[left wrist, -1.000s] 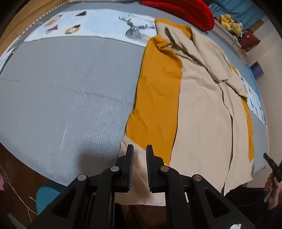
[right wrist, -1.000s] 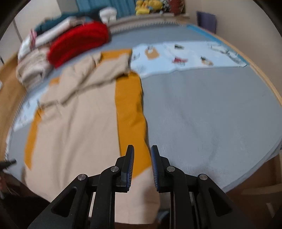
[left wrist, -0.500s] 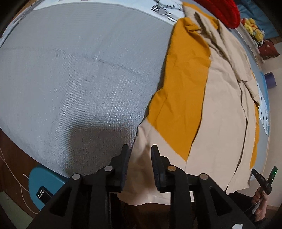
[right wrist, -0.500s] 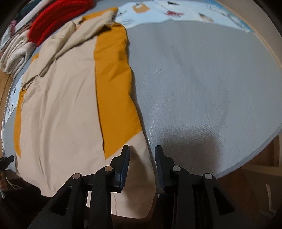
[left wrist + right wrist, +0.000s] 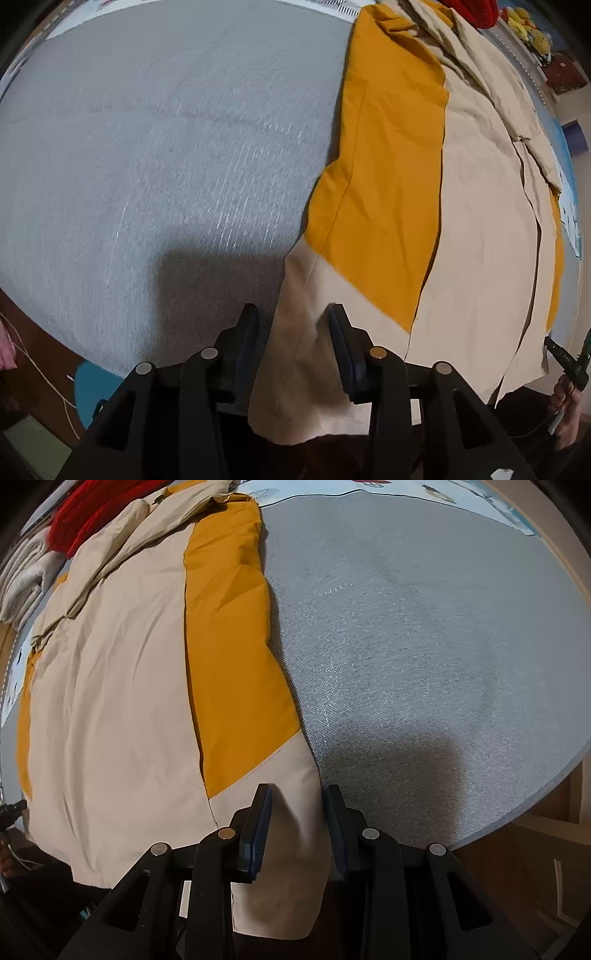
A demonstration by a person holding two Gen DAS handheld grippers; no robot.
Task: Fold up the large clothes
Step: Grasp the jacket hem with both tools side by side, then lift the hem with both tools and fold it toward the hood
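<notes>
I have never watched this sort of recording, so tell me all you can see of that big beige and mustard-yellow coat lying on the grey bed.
The beige and mustard-yellow coat looks like thin, creased woven cloth, with beige middle panels and mustard side strips. It lies flat lengthwise on the grey bed cover, sleeves folded across its far end and its near hem hanging over the bed's edge. The left gripper and the right gripper each straddle a beige hem corner; their jaws have just been opening and do not visibly press the cloth.
</notes>
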